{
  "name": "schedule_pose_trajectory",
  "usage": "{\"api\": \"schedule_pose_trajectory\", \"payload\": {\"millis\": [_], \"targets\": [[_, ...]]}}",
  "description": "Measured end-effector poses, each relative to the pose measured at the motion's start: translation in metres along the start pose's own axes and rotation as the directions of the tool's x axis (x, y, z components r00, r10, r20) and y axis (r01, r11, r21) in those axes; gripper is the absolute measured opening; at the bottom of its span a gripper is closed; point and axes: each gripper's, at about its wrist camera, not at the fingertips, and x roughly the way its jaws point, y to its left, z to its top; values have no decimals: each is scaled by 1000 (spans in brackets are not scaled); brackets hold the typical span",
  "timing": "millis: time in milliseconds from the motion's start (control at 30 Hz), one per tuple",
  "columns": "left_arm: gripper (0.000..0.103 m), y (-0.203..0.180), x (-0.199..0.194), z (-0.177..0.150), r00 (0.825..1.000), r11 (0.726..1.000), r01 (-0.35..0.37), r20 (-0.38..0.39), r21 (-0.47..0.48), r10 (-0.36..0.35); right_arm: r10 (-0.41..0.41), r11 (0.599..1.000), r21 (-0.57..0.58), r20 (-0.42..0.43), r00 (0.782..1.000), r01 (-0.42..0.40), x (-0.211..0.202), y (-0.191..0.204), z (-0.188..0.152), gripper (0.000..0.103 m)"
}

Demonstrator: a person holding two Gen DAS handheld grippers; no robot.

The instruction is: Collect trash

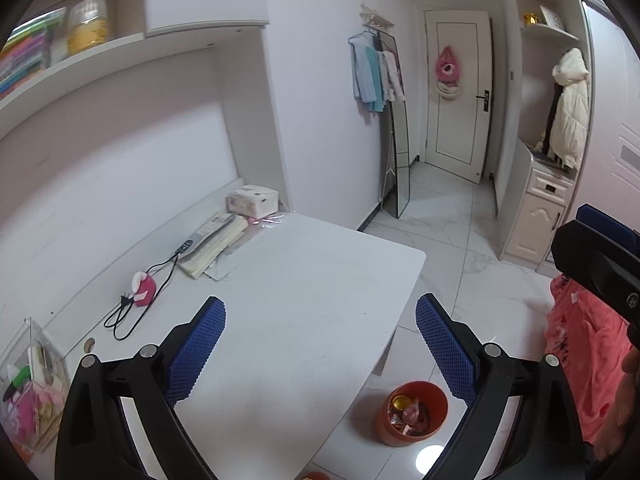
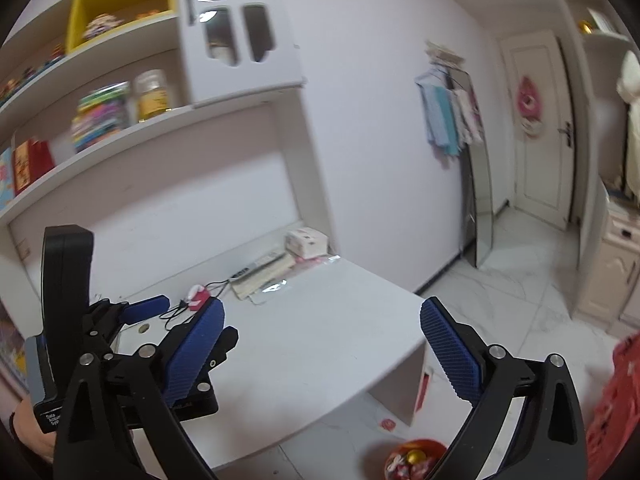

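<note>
Left gripper (image 1: 320, 344) jaws spread, empty, above white desk (image 1: 312, 280). Right gripper (image 2: 322, 354) likewise spread, empty. Orange bin (image 1: 412, 414) with wrappers on floor beside desk edge. Farther: tissue box (image 1: 252, 200), door (image 1: 458, 92).

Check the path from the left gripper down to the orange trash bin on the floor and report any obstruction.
Nothing visible blocks it. The left gripper hangs open and empty over the white table's edge; the round orange plastic trash bin, holding wrappers, stands on the floor beside that edge, uncovered.
</note>
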Motion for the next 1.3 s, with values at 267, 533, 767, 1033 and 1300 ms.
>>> {"api": "schedule_pose_trajectory", "payload": {"millis": [267, 533, 767, 1033, 1300], "targets": [[97, 20, -25, -4, 997, 996, -56, 44, -65, 59, 57, 998, -26, 15, 998, -56, -3, 16, 7, 98], [97, 40, -44, -3, 988, 984, -117, 83, -135, 129, 98, 994, -39, 18, 995, -97, -4, 21, 10, 98], [97, 49, -56, -5, 981, 977, -154, 93, -150, 169, 125, 991, -51, 14, 992, -124, -4, 27, 10, 98], [97, 49, -59, -5, 981, 977, -156, 93, -146, 170, 138, 989, -52, 2, 990, -138, -3, 29, 10, 98], [97, 45, -56, -4, 983, 979, -151, 82, -136, 163, 141, 989, -45, -7, 990, -142, -1, 27, 10, 98]]}}
